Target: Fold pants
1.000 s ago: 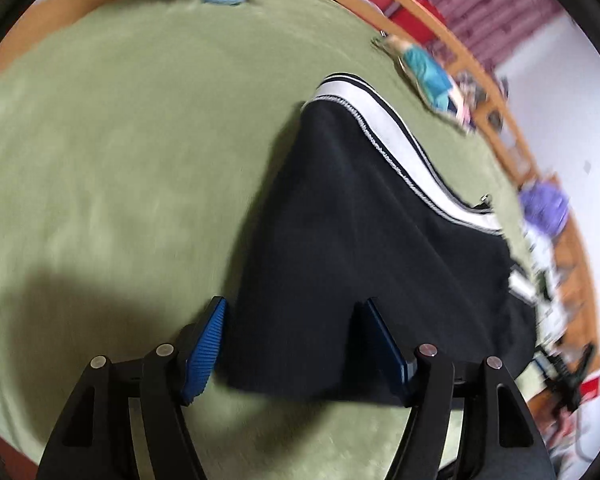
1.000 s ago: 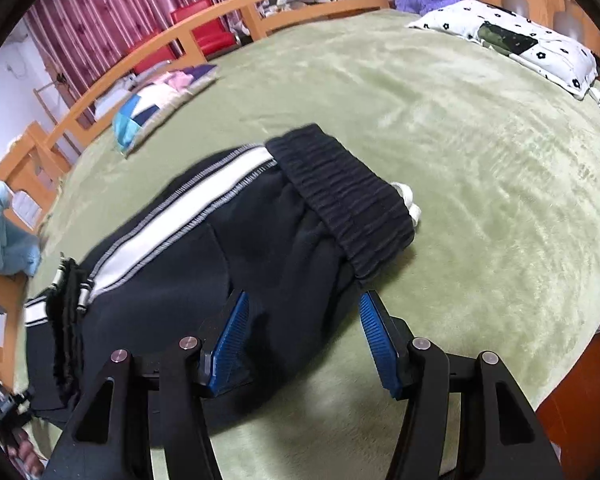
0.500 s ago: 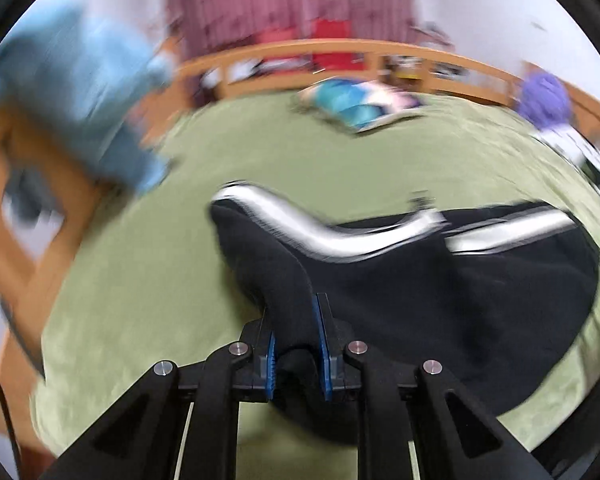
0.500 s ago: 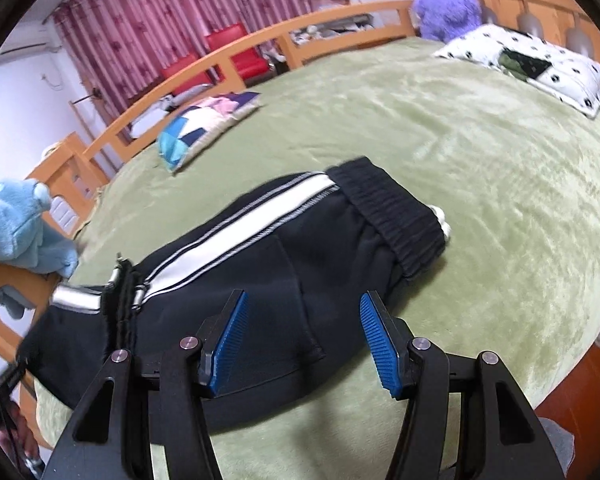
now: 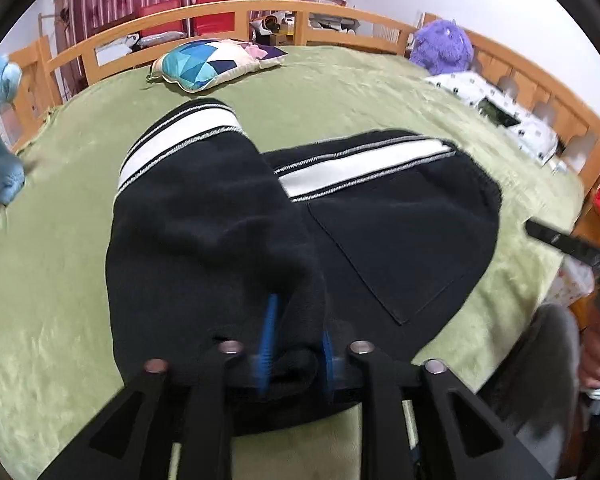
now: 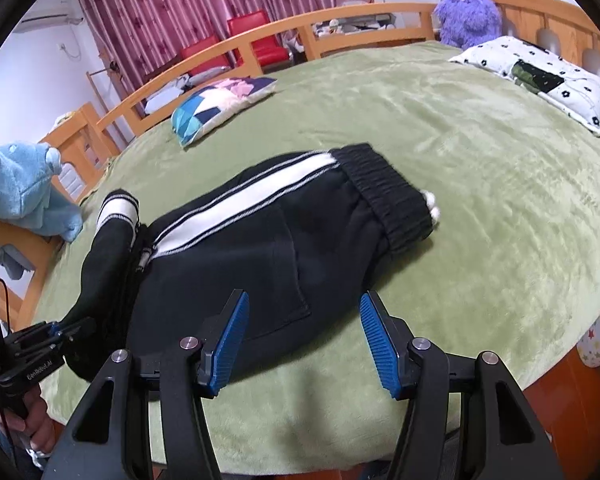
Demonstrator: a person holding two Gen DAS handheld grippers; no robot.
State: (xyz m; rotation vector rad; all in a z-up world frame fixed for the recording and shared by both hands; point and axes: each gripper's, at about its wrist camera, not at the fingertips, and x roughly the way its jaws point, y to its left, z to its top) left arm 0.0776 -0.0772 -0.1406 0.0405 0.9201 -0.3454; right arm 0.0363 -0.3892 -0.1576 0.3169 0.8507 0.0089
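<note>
Black pants [image 6: 268,248] with a white side stripe lie on the green bed cover, waistband [image 6: 388,200] to the right. My left gripper [image 5: 296,344] is shut on the leg end of the pants [image 5: 204,232] and holds it lifted and folded over toward the waist part [image 5: 400,232]. In the right wrist view the left gripper [image 6: 56,334] shows at the left with the leg fabric rising from it. My right gripper [image 6: 300,340] is open and empty, hovering over the near edge of the pants by the pocket.
A patterned cushion [image 6: 220,100] lies at the far side of the green bed cover [image 6: 500,200]. A white spotted pillow [image 6: 540,76] and purple plush [image 6: 466,14] are at the right. A blue plush [image 6: 20,188] sits at the left by the wooden rail [image 6: 260,40].
My left gripper shut on the leg end, lifted it and carried it over toward the waist. My right gripper stayed open and drew back a little.
</note>
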